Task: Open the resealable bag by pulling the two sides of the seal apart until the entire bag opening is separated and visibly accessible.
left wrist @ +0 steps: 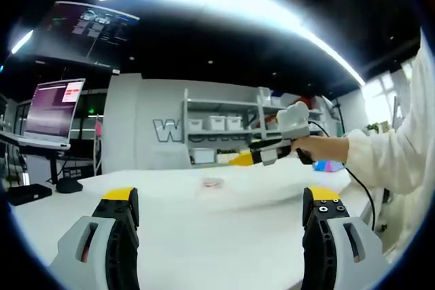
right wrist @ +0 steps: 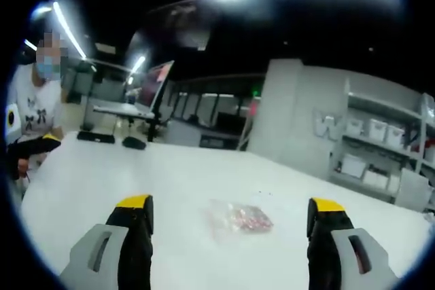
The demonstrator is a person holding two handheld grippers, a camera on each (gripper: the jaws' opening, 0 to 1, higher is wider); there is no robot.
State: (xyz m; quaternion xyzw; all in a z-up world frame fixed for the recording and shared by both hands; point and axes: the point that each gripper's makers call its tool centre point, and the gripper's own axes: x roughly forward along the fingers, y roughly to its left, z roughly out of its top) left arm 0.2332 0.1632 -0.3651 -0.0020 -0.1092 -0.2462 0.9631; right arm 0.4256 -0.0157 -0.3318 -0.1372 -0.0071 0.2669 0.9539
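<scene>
The bag (right wrist: 238,217), clear plastic with small pinkish bits inside, lies flat on the white table (right wrist: 170,181), touched by nothing. In the right gripper view it sits between and just beyond the right gripper (right wrist: 230,219), whose yellow-tipped jaws are spread wide and hold nothing. In the left gripper view the bag (left wrist: 213,183) is only a small blur farther off, ahead of the left gripper (left wrist: 221,203), also gaping wide and empty.

The left gripper view also shows the right gripper (left wrist: 239,159) from the side, held in a hand (left wrist: 319,148) in a white sleeve (left wrist: 397,144), hovering above the table. That view has the shelf (left wrist: 224,130) with white bins and a laptop (left wrist: 54,110) on a stand. The right gripper view shows a seated person (right wrist: 34,110) at the table's far left.
</scene>
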